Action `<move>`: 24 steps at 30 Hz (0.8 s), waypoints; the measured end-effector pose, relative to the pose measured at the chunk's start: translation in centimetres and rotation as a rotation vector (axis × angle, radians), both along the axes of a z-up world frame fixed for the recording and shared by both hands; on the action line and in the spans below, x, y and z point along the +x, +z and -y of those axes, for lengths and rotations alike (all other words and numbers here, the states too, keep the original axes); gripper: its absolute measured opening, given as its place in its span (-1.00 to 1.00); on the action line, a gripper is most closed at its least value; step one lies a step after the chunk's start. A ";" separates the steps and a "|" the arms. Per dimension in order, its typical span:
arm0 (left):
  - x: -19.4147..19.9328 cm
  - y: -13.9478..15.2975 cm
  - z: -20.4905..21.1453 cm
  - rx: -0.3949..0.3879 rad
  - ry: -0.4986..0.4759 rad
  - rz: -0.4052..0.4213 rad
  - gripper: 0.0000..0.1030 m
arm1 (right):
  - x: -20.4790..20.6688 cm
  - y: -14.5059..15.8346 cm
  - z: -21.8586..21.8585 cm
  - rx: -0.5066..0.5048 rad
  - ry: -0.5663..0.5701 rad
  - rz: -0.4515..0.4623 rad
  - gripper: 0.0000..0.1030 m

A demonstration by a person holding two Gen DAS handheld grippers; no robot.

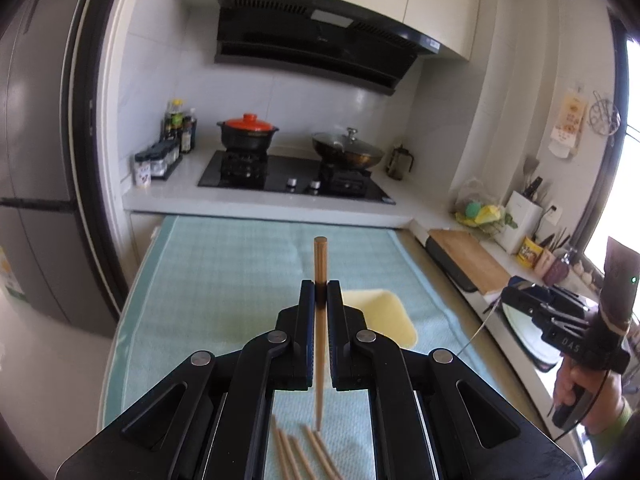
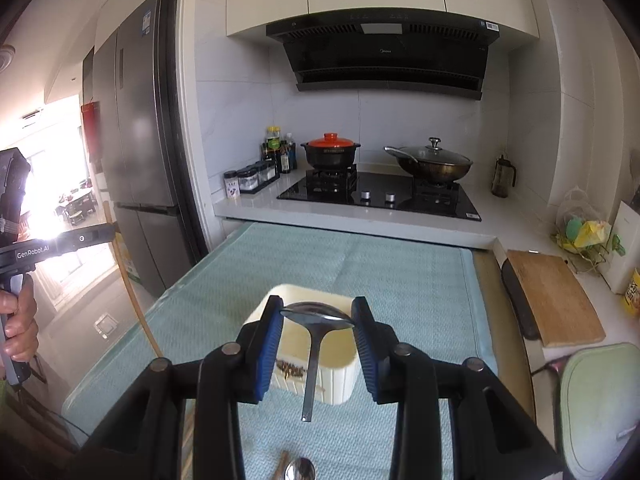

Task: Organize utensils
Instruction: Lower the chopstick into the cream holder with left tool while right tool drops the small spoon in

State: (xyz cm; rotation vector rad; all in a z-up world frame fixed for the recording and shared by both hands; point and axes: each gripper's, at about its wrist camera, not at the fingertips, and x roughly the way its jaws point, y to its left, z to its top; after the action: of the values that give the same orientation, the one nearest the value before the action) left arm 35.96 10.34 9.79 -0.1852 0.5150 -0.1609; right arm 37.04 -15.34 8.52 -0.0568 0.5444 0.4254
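Pinching a wooden chopstick (image 1: 320,280), the left tongs (image 1: 320,286) are squeezed tight on it. The chopstick stands almost straight up between the black fingers. Its fat end pokes out above them and its thin end hangs down just over the green mat (image 1: 224,264). More chopsticks (image 1: 304,454) lie flat on the mat right under the tongs, side by side.

The right tongs (image 2: 318,318) are clamped on a metal spoon (image 2: 316,320). The blue pads (image 2: 268,350) press on the two sides of the spoon's bowl. The spoon's handle hangs straight down in the air.

Just behind and under the held spoon sits a cream box (image 2: 340,380) on the mat. It has ribbed sides and is open on top. In the left view the box shows as a pale yellow shape just past the tongs on the right.

Another spoon (image 2: 300,470) lies on the mat at the bottom edge of the right view, with a chopstick end beside it.

The mat covers the desk (image 2: 506,340). Past it is a white counter with a black stove (image 2: 380,196). A black pot with a red lid (image 2: 330,151) and a wok with a glass lid (image 2: 430,162) sit on the stove. A wooden cutting board (image 2: 556,300) lies off to the right. A hand (image 2: 20,320) grips the handle of the left tongs.
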 end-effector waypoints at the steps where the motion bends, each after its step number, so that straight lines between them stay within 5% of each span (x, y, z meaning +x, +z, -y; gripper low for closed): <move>1: 1.0 0.8 0.4 0.003 0.005 0.015 -0.93 | 0.9 0.6 -0.3 0.008 -0.005 0.010 -0.31; 7: 6.7 1.7 3.0 -0.021 0.013 0.038 -0.93 | 6.2 0.8 -2.0 0.016 -0.036 0.041 -0.31; 17: 13.2 -7.2 6.2 -0.020 0.014 -0.158 -0.93 | 12.4 -9.2 -1.2 0.041 -0.101 -0.247 -0.31; 24: 15.1 -11.4 7.1 0.008 0.017 -0.293 -0.91 | 13.3 -12.6 -2.0 -0.022 -0.121 -0.329 -0.29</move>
State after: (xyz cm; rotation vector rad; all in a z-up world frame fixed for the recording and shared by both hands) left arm 51.05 3.27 -1.59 -0.2061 0.8048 -0.1156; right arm 50.35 -13.38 -4.05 0.0257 0.8719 0.3114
